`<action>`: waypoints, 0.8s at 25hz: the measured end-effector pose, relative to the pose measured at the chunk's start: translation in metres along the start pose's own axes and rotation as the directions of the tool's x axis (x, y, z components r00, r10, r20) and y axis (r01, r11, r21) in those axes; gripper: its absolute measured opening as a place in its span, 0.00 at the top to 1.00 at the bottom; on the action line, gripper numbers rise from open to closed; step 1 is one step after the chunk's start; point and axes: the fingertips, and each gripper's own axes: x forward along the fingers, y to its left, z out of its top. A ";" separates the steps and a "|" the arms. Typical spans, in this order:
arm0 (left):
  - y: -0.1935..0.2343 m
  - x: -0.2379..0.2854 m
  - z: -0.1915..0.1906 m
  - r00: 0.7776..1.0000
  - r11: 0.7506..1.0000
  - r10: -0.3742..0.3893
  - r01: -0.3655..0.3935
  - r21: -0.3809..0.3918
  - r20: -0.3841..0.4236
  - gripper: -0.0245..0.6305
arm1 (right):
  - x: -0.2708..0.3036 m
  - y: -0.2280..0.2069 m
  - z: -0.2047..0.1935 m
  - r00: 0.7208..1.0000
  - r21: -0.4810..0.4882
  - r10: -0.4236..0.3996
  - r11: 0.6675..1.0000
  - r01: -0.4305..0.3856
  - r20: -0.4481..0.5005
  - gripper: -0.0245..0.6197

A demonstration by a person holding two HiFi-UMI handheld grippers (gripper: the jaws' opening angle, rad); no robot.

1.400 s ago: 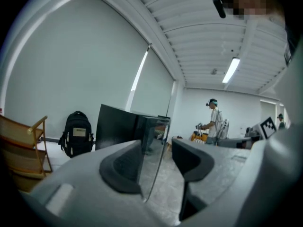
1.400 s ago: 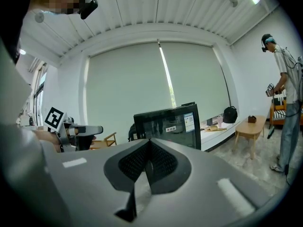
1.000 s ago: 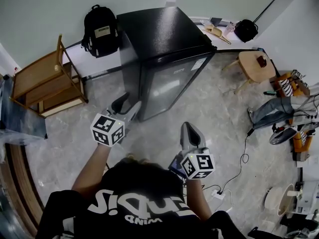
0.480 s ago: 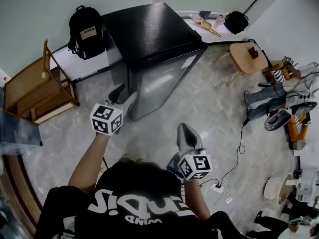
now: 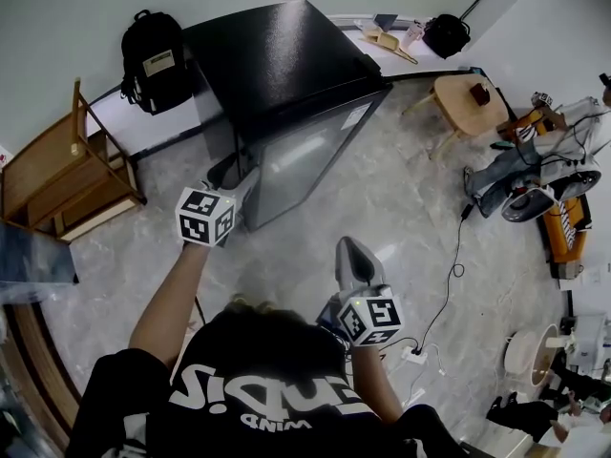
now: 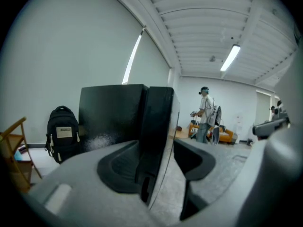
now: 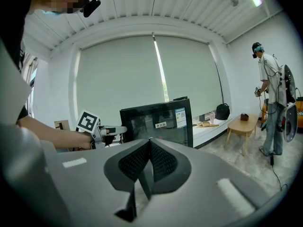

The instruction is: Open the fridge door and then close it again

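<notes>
A low black fridge (image 5: 286,65) with a glass door (image 5: 305,160) stands against the back wall. My left gripper (image 5: 237,175) is at the door's left edge. In the left gripper view the door's edge (image 6: 158,117) stands between the jaws of my left gripper (image 6: 158,150), which is open around it; I cannot tell if a pad touches it. My right gripper (image 5: 349,248) hangs back over the floor, shut on nothing. The right gripper view looks past my right gripper (image 7: 149,143) at the fridge front (image 7: 158,119) and my left gripper (image 7: 106,130).
A black backpack (image 5: 153,60) leans on the wall left of the fridge, with a wooden rack (image 5: 62,175) further left. A small wooden table (image 5: 468,103) stands at the right. A cable and power strip (image 5: 415,354) lie on the floor. A person (image 7: 272,93) stands at the far right.
My left gripper has moved forward, up to the fridge door's left edge. The right gripper has stayed shut in about the same place.
</notes>
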 end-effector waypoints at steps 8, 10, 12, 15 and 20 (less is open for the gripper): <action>0.004 0.012 -0.003 1.000 1.000 0.009 -0.009 0.004 0.001 0.63 | 0.005 -0.007 -0.001 1.000 -0.001 -0.006 1.000 0.006 -0.007 0.96; 0.005 0.013 -0.003 1.000 1.000 0.012 -0.012 0.006 0.003 0.64 | 0.005 -0.008 -0.001 1.000 -0.003 -0.006 1.000 0.006 -0.011 0.96; 0.005 0.012 -0.002 1.000 1.000 0.012 -0.012 0.001 0.006 0.64 | 0.006 -0.008 0.000 1.000 -0.005 -0.003 1.000 0.003 -0.015 0.96; 0.005 0.012 -0.001 1.000 1.000 0.009 -0.009 -0.010 0.004 0.65 | 0.008 -0.007 0.002 1.000 -0.007 0.001 1.000 -0.001 -0.017 0.96; 0.005 0.011 -0.002 1.000 1.000 -0.007 0.007 -0.006 -0.009 0.68 | 0.007 -0.009 -0.001 1.000 -0.009 -0.002 1.000 0.002 -0.025 0.96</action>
